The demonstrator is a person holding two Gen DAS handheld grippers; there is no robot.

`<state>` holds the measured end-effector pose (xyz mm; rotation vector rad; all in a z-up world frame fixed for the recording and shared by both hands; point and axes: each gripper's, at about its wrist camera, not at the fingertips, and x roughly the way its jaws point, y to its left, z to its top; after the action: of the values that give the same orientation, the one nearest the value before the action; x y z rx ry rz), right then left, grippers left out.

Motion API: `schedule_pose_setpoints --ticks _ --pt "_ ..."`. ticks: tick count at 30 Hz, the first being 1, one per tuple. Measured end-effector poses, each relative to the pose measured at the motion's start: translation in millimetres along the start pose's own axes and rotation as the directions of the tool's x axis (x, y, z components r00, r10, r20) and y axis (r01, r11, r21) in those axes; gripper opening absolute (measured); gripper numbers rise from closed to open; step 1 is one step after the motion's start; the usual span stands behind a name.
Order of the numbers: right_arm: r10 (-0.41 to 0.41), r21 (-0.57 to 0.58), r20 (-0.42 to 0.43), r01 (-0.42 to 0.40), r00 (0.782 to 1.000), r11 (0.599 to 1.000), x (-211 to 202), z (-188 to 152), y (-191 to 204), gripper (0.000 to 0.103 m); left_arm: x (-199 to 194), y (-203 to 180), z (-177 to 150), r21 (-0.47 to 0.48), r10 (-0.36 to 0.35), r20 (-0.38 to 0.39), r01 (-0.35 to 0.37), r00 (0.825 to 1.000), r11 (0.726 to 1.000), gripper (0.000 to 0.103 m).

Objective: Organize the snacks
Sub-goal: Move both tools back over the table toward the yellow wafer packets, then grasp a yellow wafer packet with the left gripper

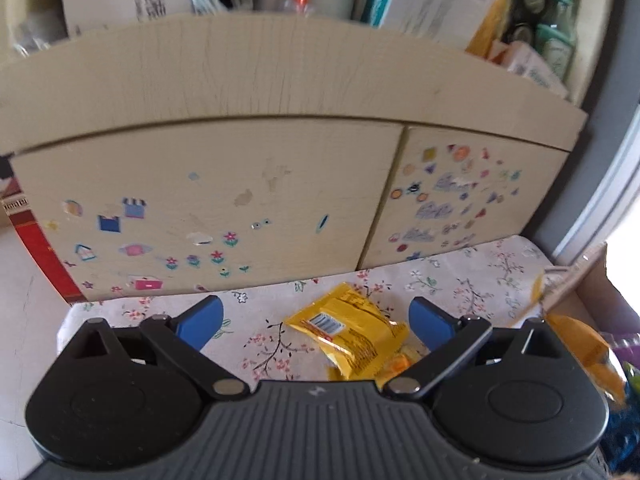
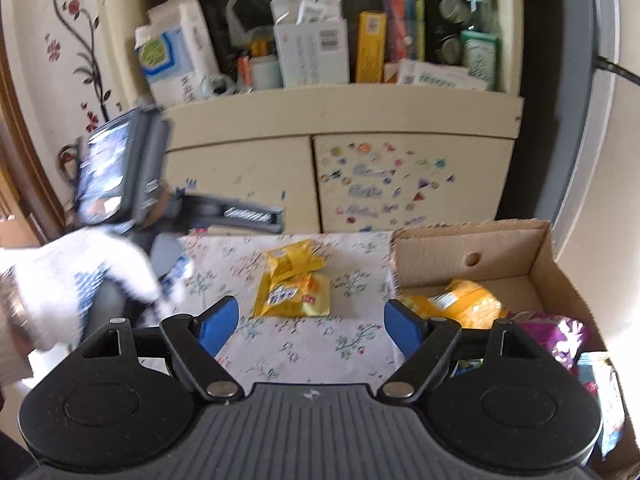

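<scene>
Two yellow snack packets [image 2: 294, 286] lie overlapped mid-table on the floral tablecloth [image 2: 280, 344], likely the last to be sorted. The cardboard box [image 2: 520, 248] sits at the table's right edge, flaps up, already holding orange [image 2: 464, 304] and purple [image 2: 560, 334] bags. Left gripper [image 1: 316, 322] hovers over the packets, blue fingers spread, nothing held. Right gripper [image 2: 310, 326] hangs near them, also spread and empty. Behind stands a stickered beige cabinet [image 2: 240, 168] with a cluttered shelf above.

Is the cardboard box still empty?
No: the right wrist view shows an orange snack bag and a purple packet already inside the cardboard box.
</scene>
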<state>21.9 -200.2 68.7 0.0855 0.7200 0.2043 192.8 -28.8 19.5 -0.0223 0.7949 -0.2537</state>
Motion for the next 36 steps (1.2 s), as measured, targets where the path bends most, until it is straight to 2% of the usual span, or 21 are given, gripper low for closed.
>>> schedule_pose_setpoints --ticks 10,16,18,24,26,28,32,36 --pt "0.011 -0.068 -0.1 -0.018 0.995 0.998 27.3 -14.4 15.9 0.085 60.3 -9.9 5.3 0.001 -0.032 -0.058 0.032 0.998 0.999 0.099" --pt "0.014 -0.091 -0.107 -0.024 0.994 0.996 33.9 -16.7 21.1 0.085 89.4 1.6 -6.3 -0.024 -0.014 -0.1 0.012 0.995 1.0 0.099" --pt "0.014 -0.093 -0.109 -0.024 0.994 0.995 36.5 -16.5 22.8 0.085 90.3 1.3 -9.4 0.011 0.006 -0.085 -0.005 0.996 1.0 0.099" --pt "0.012 -0.107 -0.11 -0.024 0.994 0.994 41.2 -15.9 25.1 0.085 81.3 2.4 -23.0 0.096 0.061 -0.056 -0.055 0.997 0.994 0.085" --pt "0.009 -0.108 -0.104 -0.02 0.995 0.994 41.2 -15.2 24.8 0.085 73.8 9.1 -26.7 0.08 0.059 -0.05 -0.055 0.997 0.995 0.074" --pt "0.005 -0.106 -0.091 -0.015 0.996 0.994 41.2 -13.9 24.0 0.085 67.9 15.7 -28.8 0.082 0.066 -0.052 -0.061 0.996 0.995 0.068" --pt "0.001 -0.083 -0.076 -0.007 0.997 0.997 48.7 -11.2 22.5 0.085 57.2 34.0 -33.7 0.079 0.057 -0.059 -0.052 0.997 0.995 0.059" --pt "0.028 -0.054 -0.082 -0.033 0.996 0.998 63.3 -10.3 23.6 0.085 52.7 43.7 -32.7 0.082 0.06 -0.077 -0.054 0.995 0.995 0.059"
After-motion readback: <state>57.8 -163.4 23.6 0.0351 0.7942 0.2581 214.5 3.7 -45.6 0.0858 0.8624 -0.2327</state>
